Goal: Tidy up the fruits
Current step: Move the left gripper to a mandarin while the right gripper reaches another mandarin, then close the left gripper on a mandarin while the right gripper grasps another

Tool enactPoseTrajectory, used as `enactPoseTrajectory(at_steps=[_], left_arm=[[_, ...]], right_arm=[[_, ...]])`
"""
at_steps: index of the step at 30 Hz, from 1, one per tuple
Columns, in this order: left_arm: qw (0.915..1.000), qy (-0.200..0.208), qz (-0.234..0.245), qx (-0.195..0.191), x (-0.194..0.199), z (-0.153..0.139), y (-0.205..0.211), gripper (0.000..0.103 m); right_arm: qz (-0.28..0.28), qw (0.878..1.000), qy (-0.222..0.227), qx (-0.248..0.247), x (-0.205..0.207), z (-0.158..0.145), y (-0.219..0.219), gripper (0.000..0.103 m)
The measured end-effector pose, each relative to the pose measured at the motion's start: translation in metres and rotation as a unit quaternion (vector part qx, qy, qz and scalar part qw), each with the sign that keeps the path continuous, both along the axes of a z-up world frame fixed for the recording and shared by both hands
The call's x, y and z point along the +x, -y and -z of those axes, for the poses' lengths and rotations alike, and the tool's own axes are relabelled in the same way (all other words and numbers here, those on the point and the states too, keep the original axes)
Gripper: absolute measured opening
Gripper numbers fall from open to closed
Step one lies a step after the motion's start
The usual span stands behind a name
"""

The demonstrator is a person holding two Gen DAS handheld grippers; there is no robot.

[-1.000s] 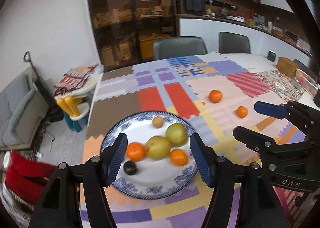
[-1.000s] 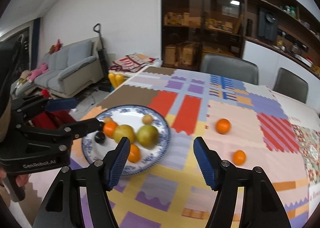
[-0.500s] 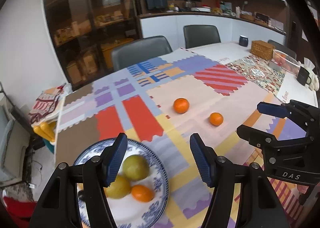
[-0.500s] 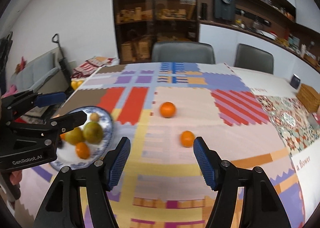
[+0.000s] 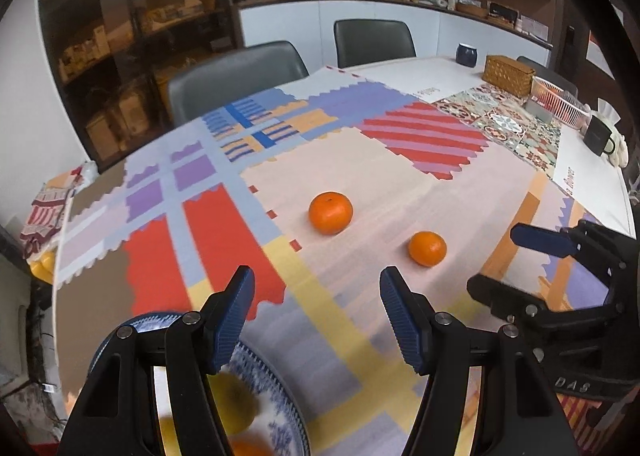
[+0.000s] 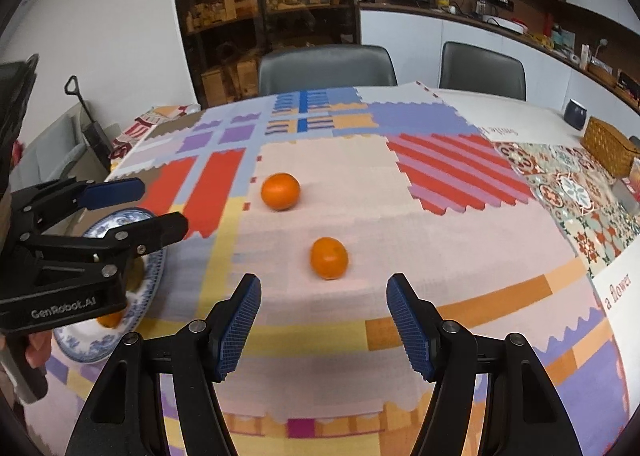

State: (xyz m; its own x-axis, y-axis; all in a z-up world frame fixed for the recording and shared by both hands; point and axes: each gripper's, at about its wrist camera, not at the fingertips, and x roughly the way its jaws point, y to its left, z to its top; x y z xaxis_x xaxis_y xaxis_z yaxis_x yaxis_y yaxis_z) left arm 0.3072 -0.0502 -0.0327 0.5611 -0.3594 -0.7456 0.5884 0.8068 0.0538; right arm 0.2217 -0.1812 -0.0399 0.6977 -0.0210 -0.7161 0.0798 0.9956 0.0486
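Note:
Two oranges lie loose on the patchwork cloth: a larger one [image 5: 330,212] [image 6: 280,191] farther off and a smaller one [image 5: 427,248] [image 6: 329,258] nearer. My left gripper [image 5: 316,308] is open and empty, above the blue-and-white plate [image 5: 288,408] [image 6: 152,268], which holds a yellow-green fruit [image 5: 234,400] and an orange [image 5: 244,448]. My right gripper [image 6: 323,316] is open and empty, just short of the smaller orange. Each gripper shows in the other's view: the right [image 5: 520,260], the left [image 6: 140,207].
The table carries a wicker box [image 5: 507,75] [image 6: 610,149], a pink basket [image 5: 558,103], a dark cup [image 5: 467,54] [image 6: 576,113] and a black mug [image 5: 598,134] at the far right. Two grey chairs [image 5: 236,75] [image 5: 372,41] stand behind it.
Both grippers have swung right, away from the plate and toward the two loose oranges. The plate has slid to the lower left of both views. Both stay open.

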Motion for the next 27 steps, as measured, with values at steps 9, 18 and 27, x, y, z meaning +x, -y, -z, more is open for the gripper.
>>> enactPoseTrajectory(at_steps=[9, 18, 27], left_arm=[[0.9993, -0.036, 0.001, 0.008, 0.041, 0.024, 0.029, 0.064], [0.9983, -0.057, -0.005, 0.013, 0.07, 0.045, 0.051, 0.064], [0.9974, -0.069, -0.018, 0.01, 0.089, 0.055, 0.062, 0.063]], right_arm=[[0.016, 0.999, -0.02, 0.021, 0.024, 0.024, 0.012, 0.066], [0.018, 0.999, -0.033, 0.035, 0.044, 0.041, 0.018, 0.06], [0.01, 0.998, -0.044, 0.051, 0.057, 0.053, 0.024, 0.045]])
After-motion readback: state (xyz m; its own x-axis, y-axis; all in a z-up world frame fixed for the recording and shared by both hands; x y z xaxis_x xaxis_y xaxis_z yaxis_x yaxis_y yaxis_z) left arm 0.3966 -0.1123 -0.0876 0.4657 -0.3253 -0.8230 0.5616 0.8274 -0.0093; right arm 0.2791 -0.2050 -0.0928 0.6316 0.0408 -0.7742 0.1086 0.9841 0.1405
